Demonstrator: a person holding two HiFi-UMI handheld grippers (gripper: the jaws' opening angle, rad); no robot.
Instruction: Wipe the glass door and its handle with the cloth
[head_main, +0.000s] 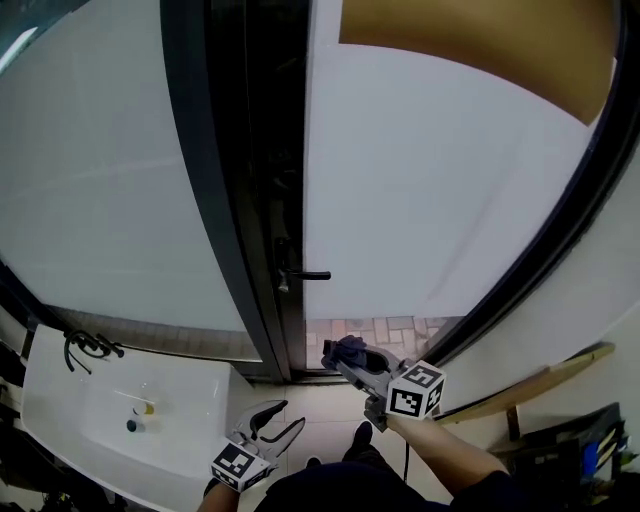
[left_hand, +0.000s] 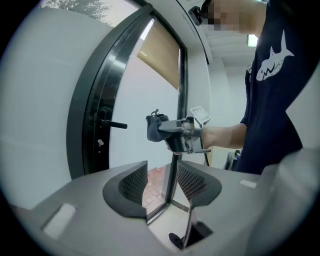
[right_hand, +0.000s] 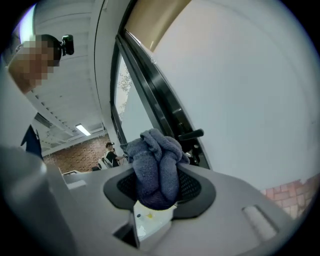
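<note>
The glass door (head_main: 440, 190) with frosted panes stands ahead in a dark frame, its black lever handle (head_main: 303, 275) at mid-height. My right gripper (head_main: 345, 355) is shut on a bunched blue-grey cloth (right_hand: 157, 162), held low and a little right of the handle, short of the glass. In the right gripper view the handle (right_hand: 190, 134) shows just beyond the cloth. The left gripper (head_main: 272, 425) hangs open lower down, nothing between its jaws. From the left gripper view, the right gripper (left_hand: 159, 127) with the cloth (left_hand: 154, 126) sits right of the handle (left_hand: 112, 124).
A white sink counter (head_main: 60, 400) with a dark tap (head_main: 85, 347) lies at the lower left. A second frosted panel (head_main: 90, 170) fills the left side. A wooden strip (head_main: 540, 378) leans at the lower right. Brick paving (head_main: 385, 330) shows through the clear strip at the door's foot.
</note>
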